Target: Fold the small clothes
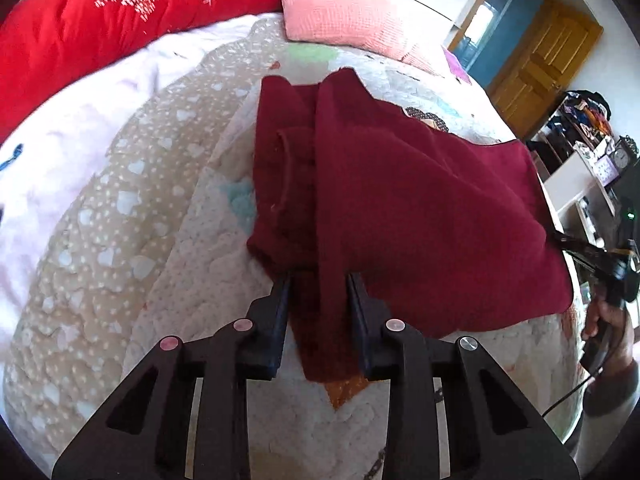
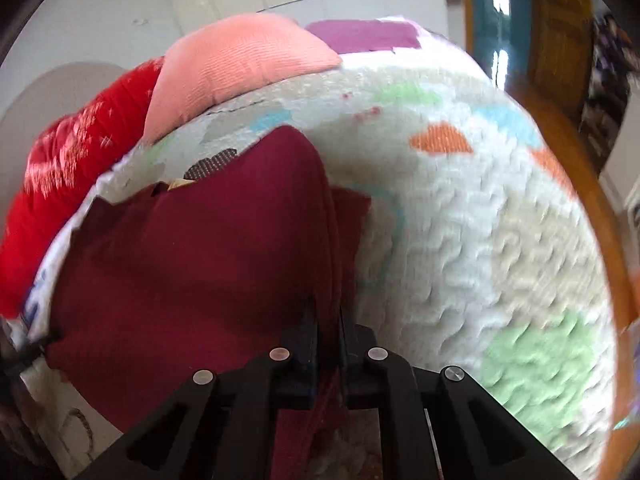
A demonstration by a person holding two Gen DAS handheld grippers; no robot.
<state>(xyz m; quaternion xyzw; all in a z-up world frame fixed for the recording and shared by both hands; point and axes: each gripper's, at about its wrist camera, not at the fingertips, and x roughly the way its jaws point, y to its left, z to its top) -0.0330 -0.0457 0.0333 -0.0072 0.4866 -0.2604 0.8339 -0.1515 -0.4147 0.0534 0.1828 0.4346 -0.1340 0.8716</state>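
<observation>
A dark red knit garment (image 1: 420, 208) lies partly folded on the quilted bed cover (image 1: 192, 248), one layer lifted over another. My left gripper (image 1: 318, 280) has its jaws around a fold of the garment's near edge, with a gap between them. The right gripper shows at the right edge of the left wrist view (image 1: 576, 246), at the garment's far corner. In the right wrist view the right gripper (image 2: 328, 316) is shut on an edge of the same garment (image 2: 192, 264), which hangs lifted to the left.
A pink pillow (image 1: 344, 4) and a red duvet (image 1: 100, 28) lie at the head of the bed. A wooden door (image 1: 548, 60) and cluttered shelves (image 1: 588, 128) stand beyond the bed's right side. The quilt (image 2: 480, 240) stretches right of the garment.
</observation>
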